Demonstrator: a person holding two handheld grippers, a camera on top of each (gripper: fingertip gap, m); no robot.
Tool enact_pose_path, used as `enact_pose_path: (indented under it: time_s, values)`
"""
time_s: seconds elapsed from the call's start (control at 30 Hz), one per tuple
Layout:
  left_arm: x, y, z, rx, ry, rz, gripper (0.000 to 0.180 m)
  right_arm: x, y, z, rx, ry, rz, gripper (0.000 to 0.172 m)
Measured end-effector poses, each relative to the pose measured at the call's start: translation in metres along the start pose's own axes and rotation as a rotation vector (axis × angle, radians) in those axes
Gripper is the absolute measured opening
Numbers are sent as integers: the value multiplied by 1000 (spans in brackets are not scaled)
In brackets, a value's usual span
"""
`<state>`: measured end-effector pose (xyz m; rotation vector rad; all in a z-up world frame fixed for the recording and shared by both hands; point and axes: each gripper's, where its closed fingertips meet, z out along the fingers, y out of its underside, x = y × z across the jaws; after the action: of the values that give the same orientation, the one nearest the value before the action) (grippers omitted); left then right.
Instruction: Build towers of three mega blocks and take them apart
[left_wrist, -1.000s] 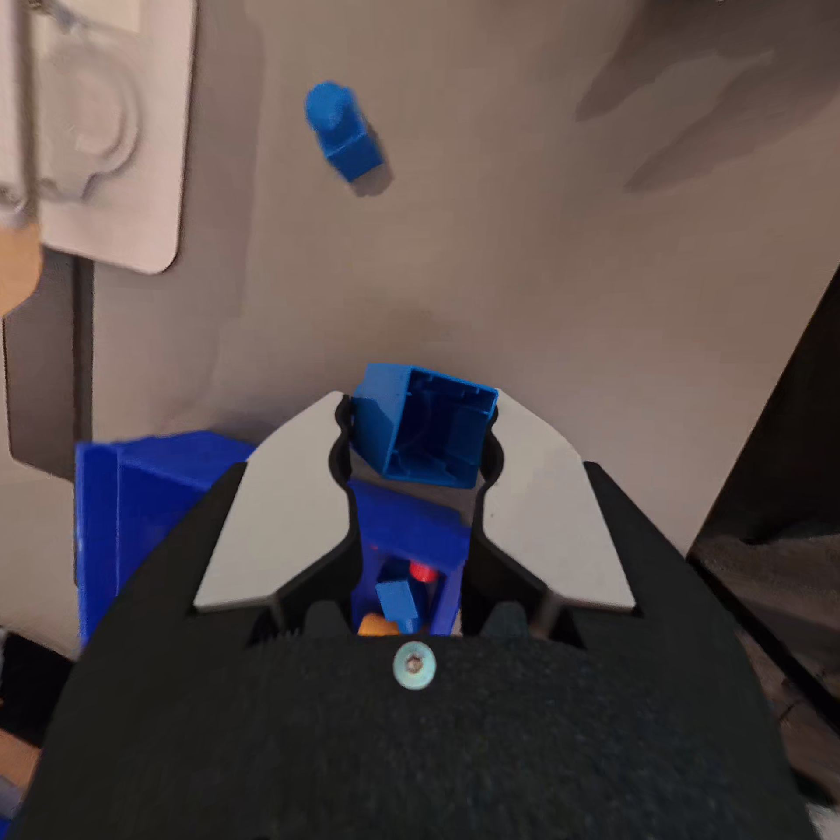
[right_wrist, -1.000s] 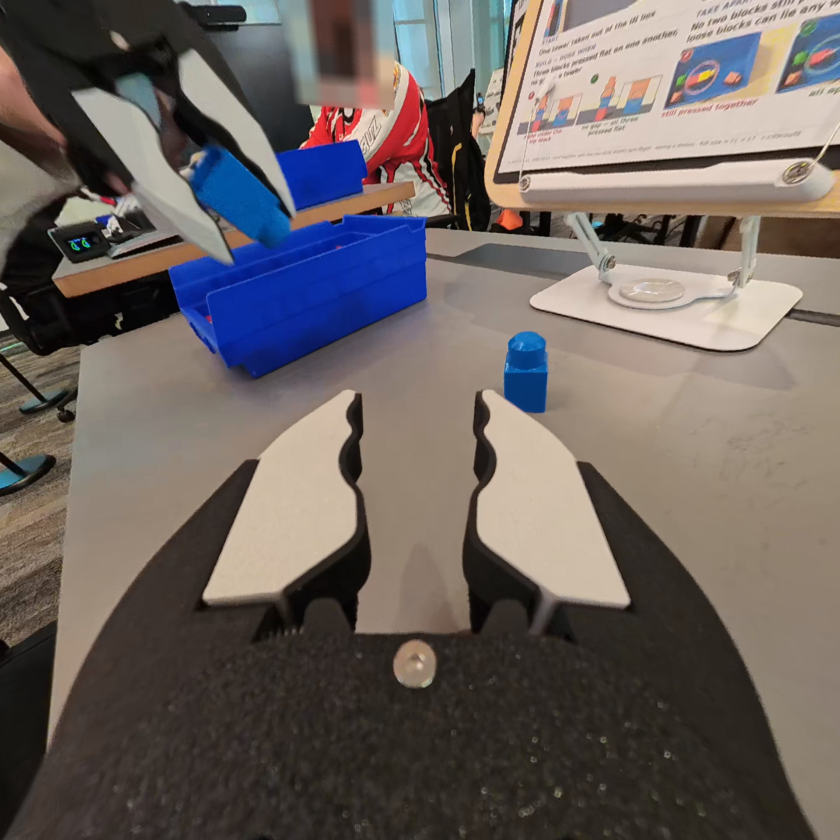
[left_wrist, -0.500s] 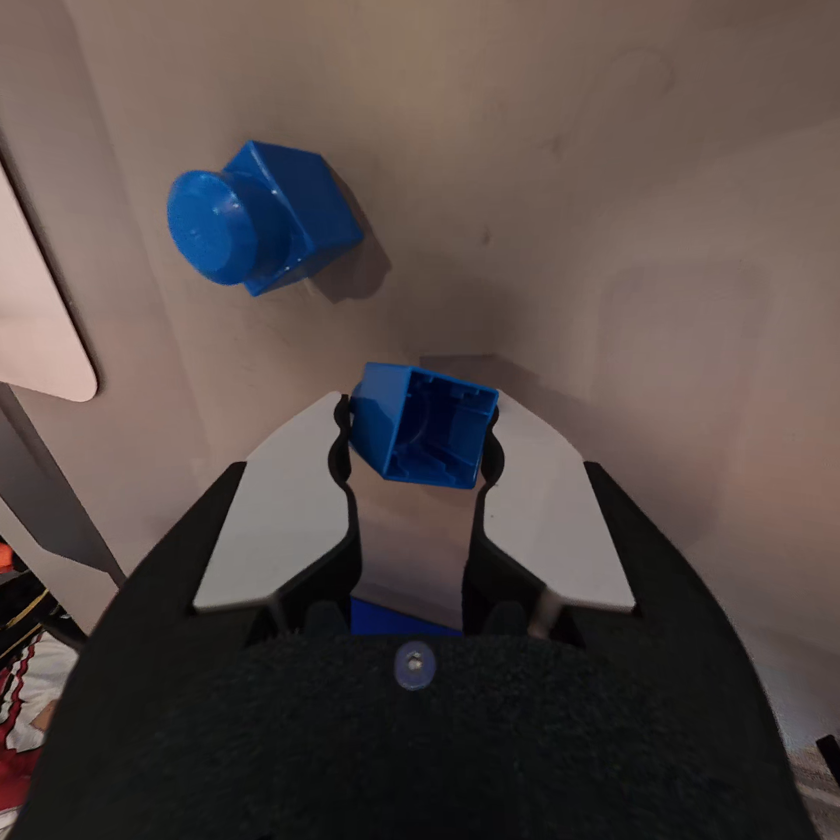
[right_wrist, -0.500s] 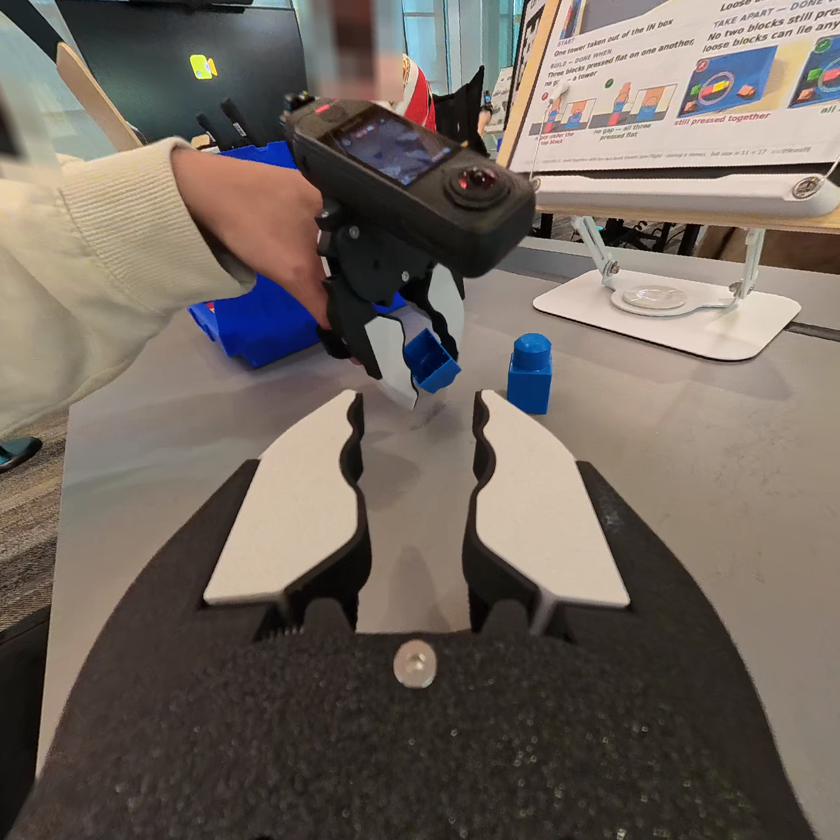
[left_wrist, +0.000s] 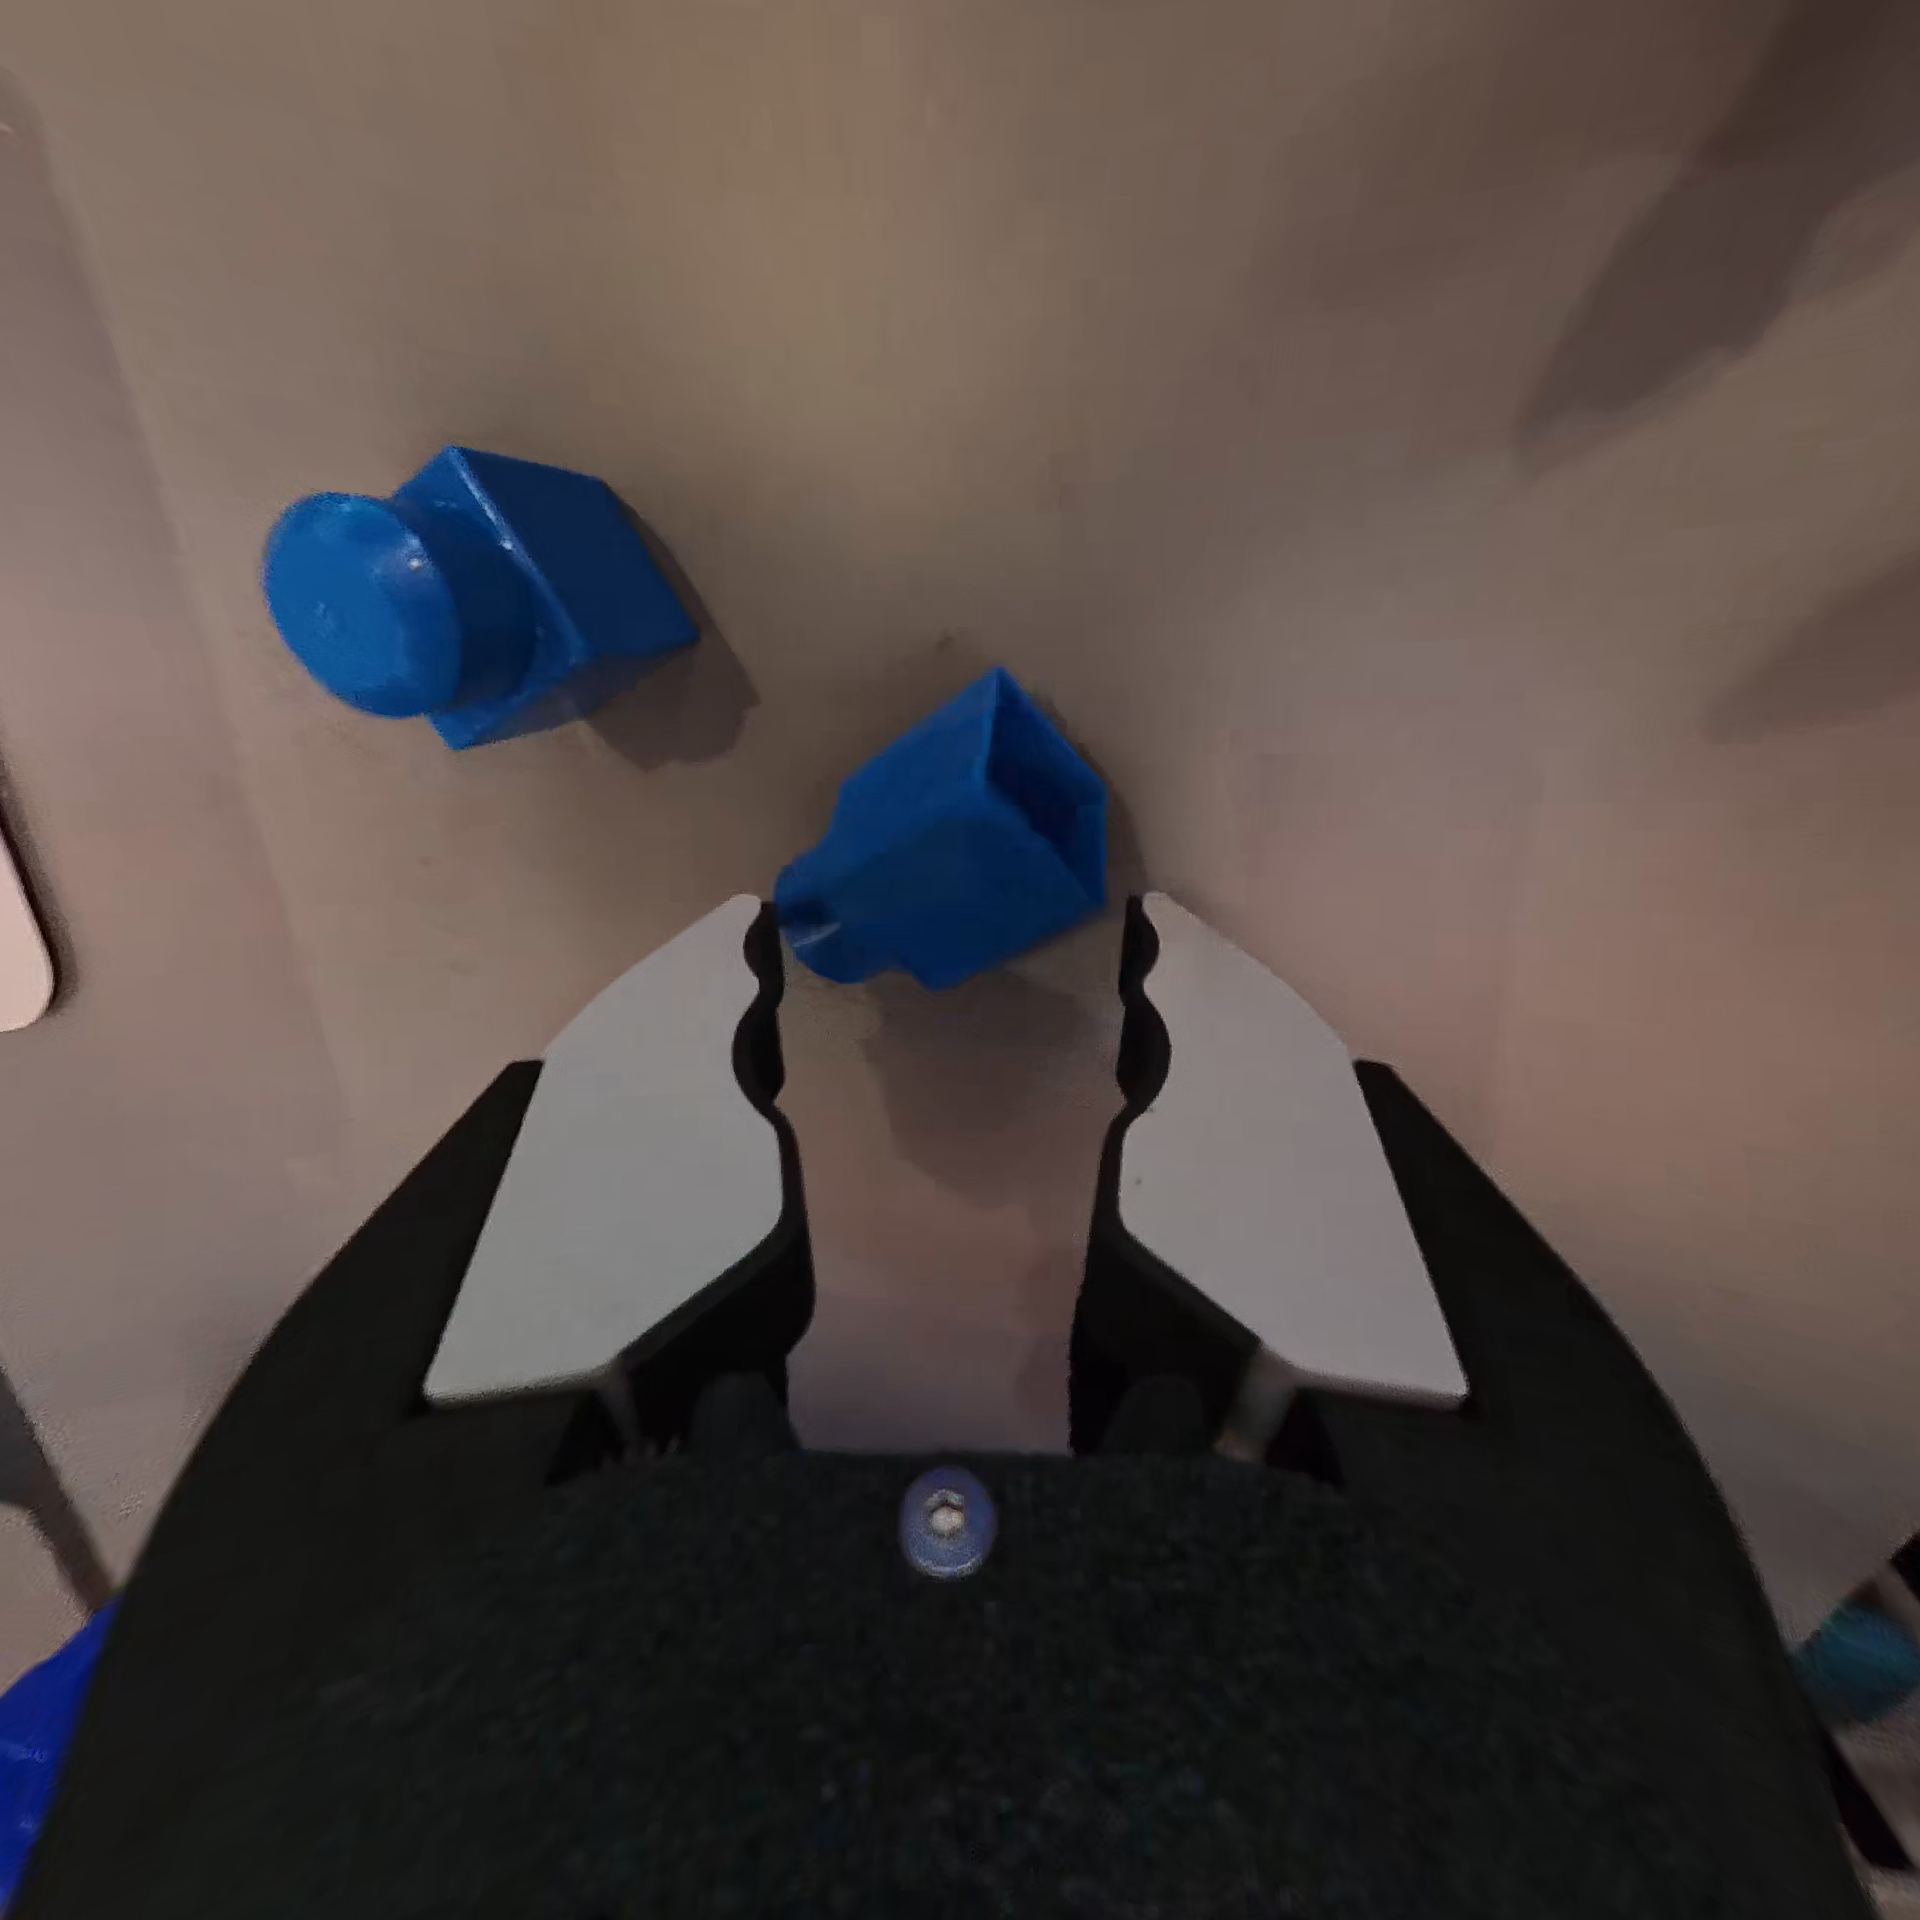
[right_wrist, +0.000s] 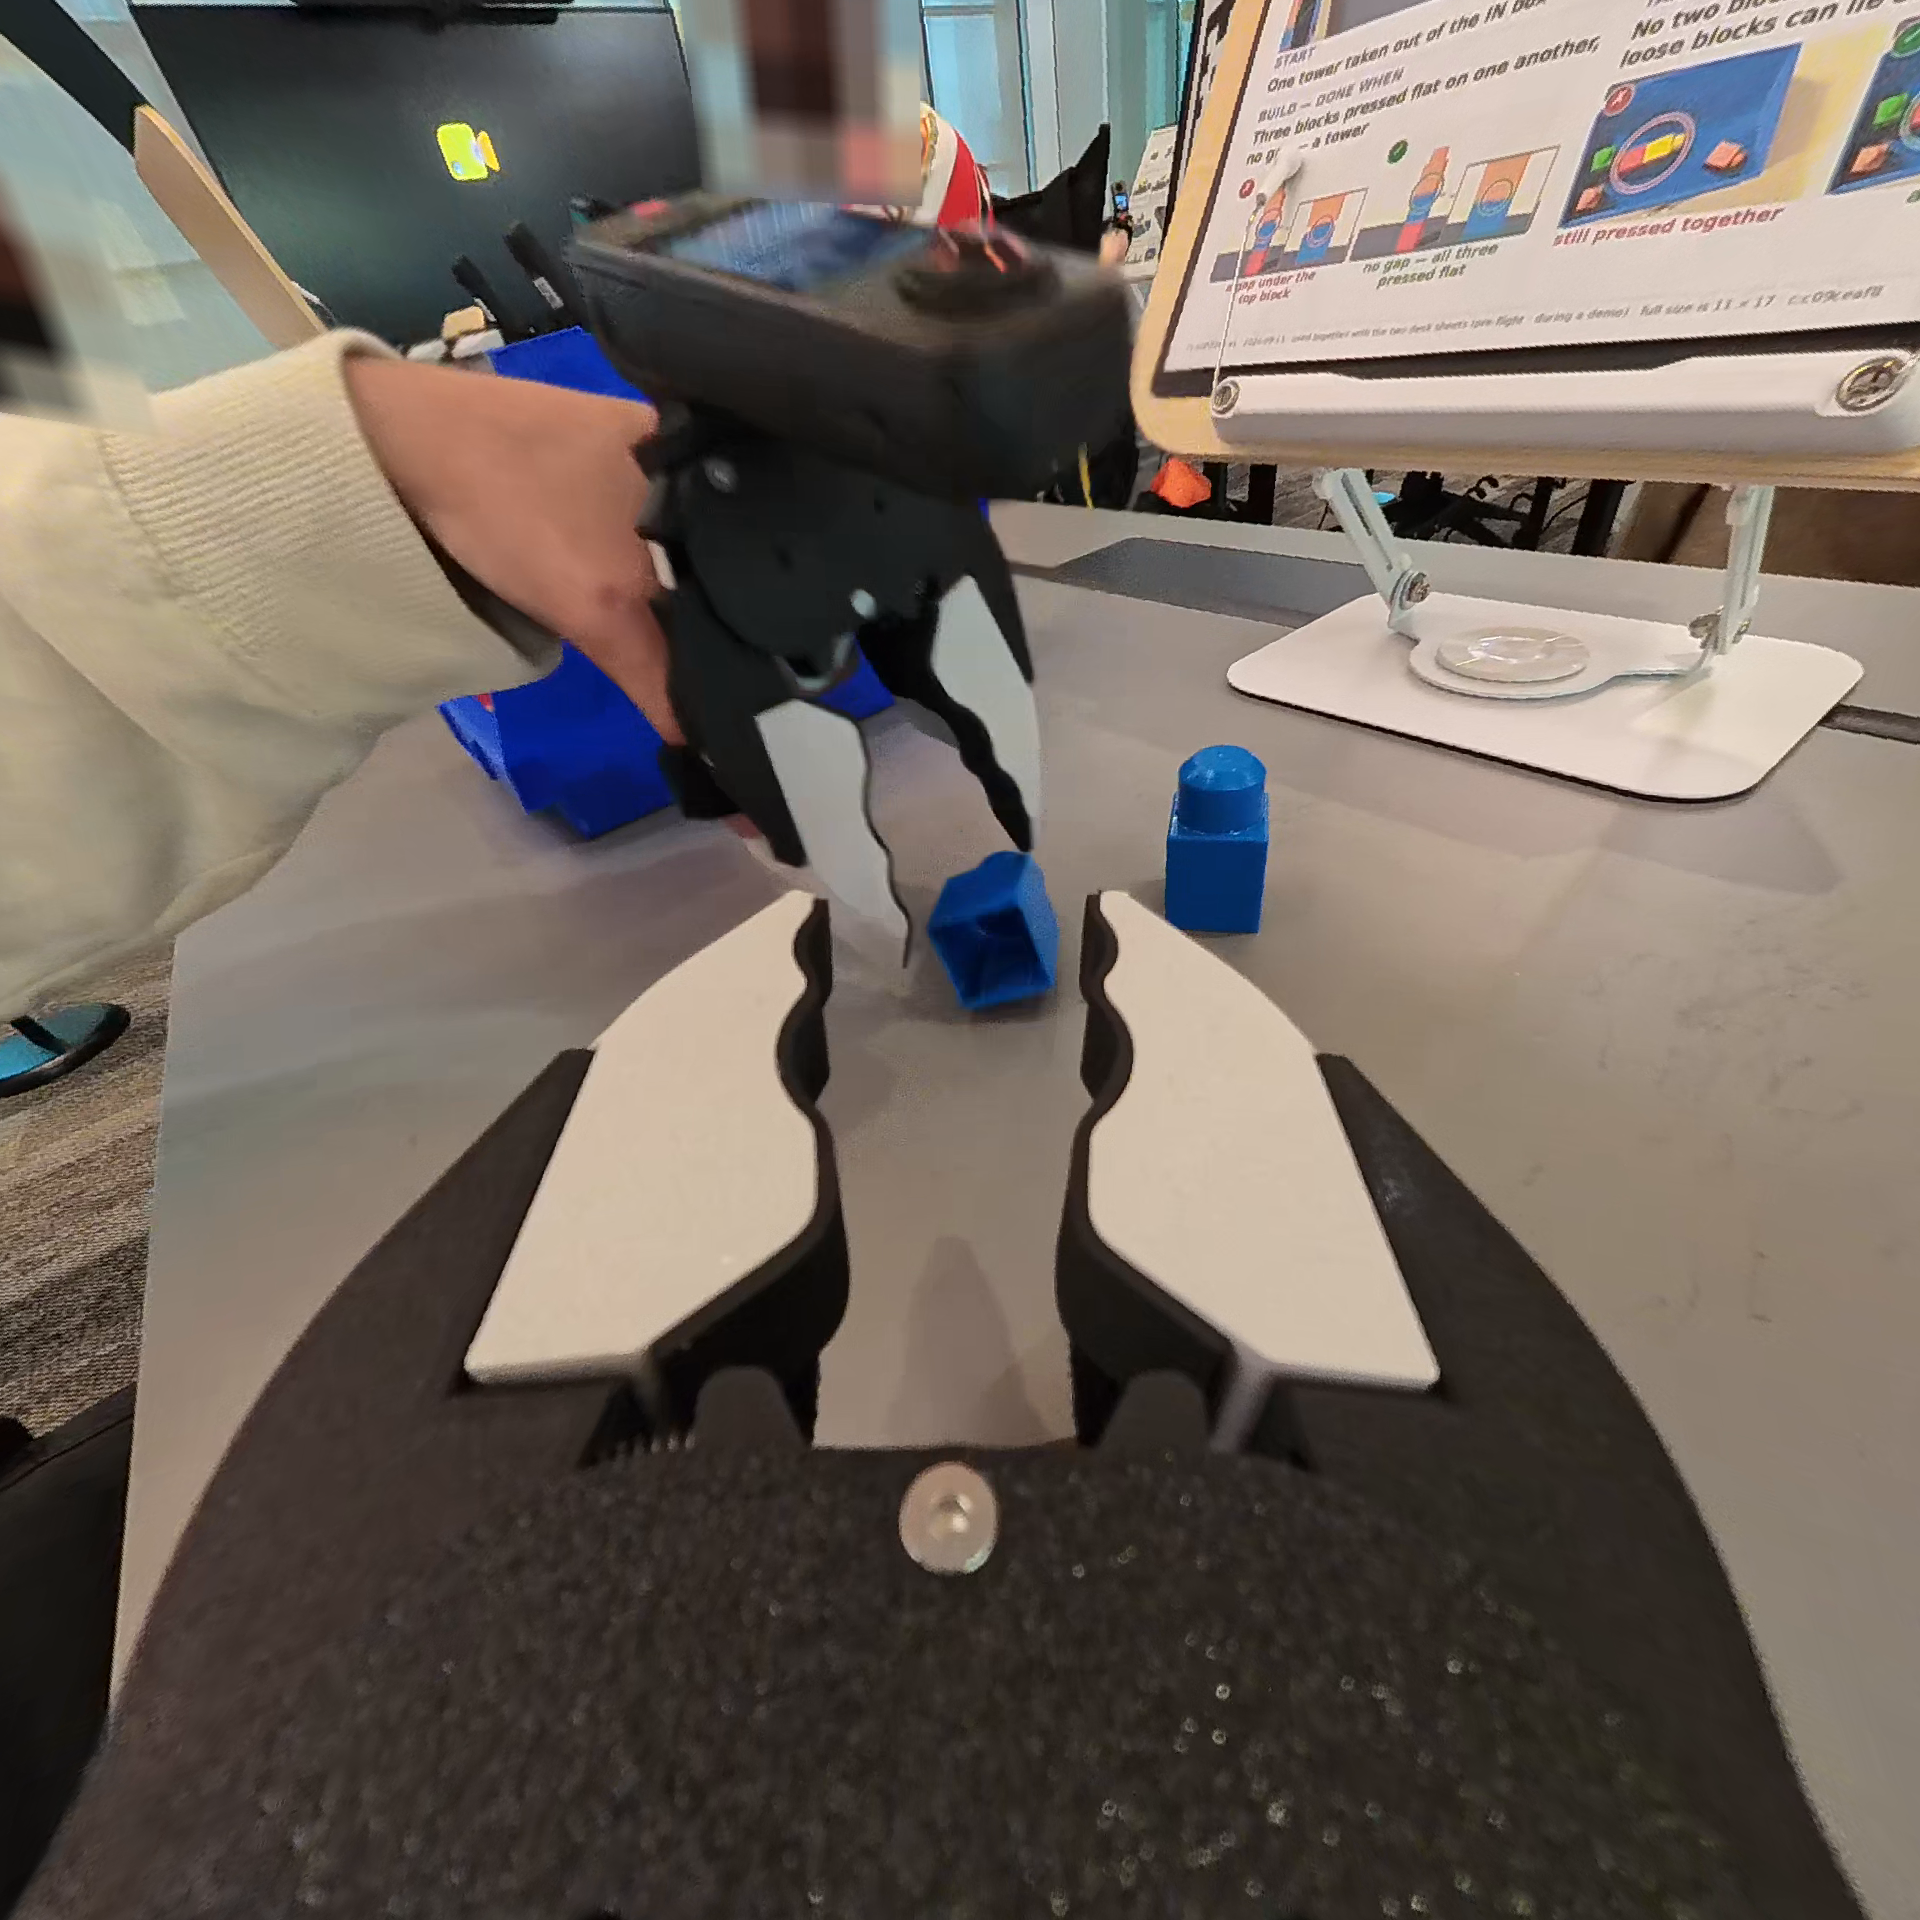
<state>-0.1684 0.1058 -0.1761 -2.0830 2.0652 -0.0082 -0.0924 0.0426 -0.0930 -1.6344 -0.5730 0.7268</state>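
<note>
Two blue blocks (right_wrist: 1216, 842) mid-counter (right_wrist: 1558, 1091), one tipped (right_wrist: 992, 930); both grippers (left_wrist: 945, 914) (right_wrist: 951, 914) open, empty. Probably best righted before stacking.

Office/lab: grey desk (right_wrist: 1558, 1039), instruction board on stand (right_wrist: 1538, 665), carpet (right_wrist: 62, 1195).

The two small blue blocks, one upright with a round stud (right_wrist: 1216, 852) and one tipped on its side (right_wrist: 995, 932), look like smooth, slightly glossy moulded plastic. The grey desk (right_wrist: 1507, 1091) has a matt, faintly scuffed surface. The right gripper's (right_wrist: 954, 940) pale fingers (right_wrist: 1226, 1122) look matt and finely grained, its black body rough and speckled, with one shiny metal screw (right_wrist: 947, 1524).
</note>
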Motion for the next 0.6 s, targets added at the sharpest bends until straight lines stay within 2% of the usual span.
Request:
enact_pose_path:
  time_s: [0.13, 0.23, 0.3, 0.37, 0.47, 0.53, 0.6]
  values:
    - [17, -1, -38, 226, -24, -90, 62, 1, 0, 0, 1, 0, 5, 46]
    - [47, -4, -90, 535, -47, -178, 60, 1, 0, 0, 2, 0, 9, 46]
    - [67, 8, -132, 745, -106, -258, 61, 1, 1, 0, -1, -1, 12, 46]
    - [83, 38, -165, 870, -200, -346, 72, 1, 2, 1, -4, -3, 13, 46]
    - [104, 100, -192, 956, -333, -527, 79, 0, 3, 2, -13, -1, 10, 46]
    - [115, 141, -191, 962, -404, -646, 78, 0, 4, 3, -19, -2, 9, 46]
    - [123, 172, -179, 907, -440, -708, 73, 0, 5, 4, -23, -3, 8, 46]
